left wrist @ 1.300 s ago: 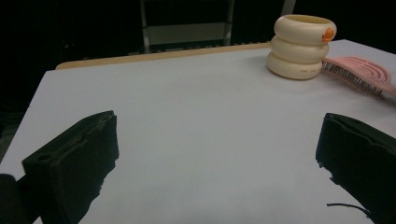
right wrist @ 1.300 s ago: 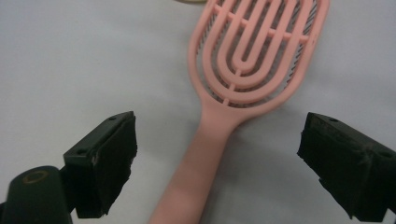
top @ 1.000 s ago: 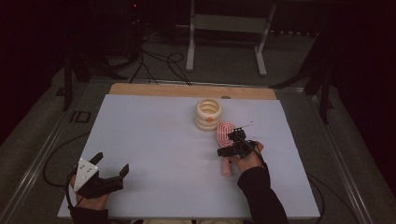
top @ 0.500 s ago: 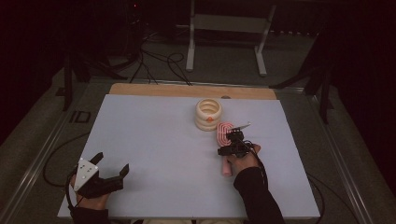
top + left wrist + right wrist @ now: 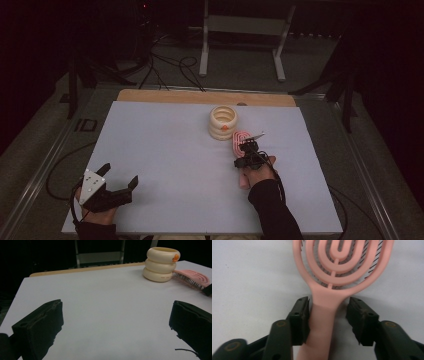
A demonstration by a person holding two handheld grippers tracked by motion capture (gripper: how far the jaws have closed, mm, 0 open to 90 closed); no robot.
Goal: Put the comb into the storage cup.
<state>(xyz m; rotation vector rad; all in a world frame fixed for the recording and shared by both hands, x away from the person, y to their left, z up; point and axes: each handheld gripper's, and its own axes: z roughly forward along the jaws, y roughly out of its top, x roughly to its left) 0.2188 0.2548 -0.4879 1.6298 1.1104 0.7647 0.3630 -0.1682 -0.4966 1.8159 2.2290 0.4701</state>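
Observation:
A pink hairbrush point(image 5: 240, 139) lies on the white tabletop point(image 5: 165, 150), bristles down, its head next to a cream stacked-ring holder point(image 5: 223, 122). My right gripper point(image 5: 248, 150) sits over the brush handle. In the right gripper view the brush point(image 5: 337, 293) runs up between the jaws of my right gripper point(image 5: 328, 315). They have just been closing: the left pad touches the handle and the right pad stands a small gap off it. My left gripper point(image 5: 120, 174) rests open at the near left corner with nothing between its jaws point(image 5: 115, 322). Its view shows the holder point(image 5: 161, 263) and the brush point(image 5: 191, 278) far off.
A wooden strip point(image 5: 200, 96) borders the table's far edge. A metal stand point(image 5: 240, 25) and cables point(image 5: 170, 65) lie on the floor beyond it. A dark floor surrounds the table.
The right hand has shifted slightly along the brush handle. The left hand and the ring holder have not moved.

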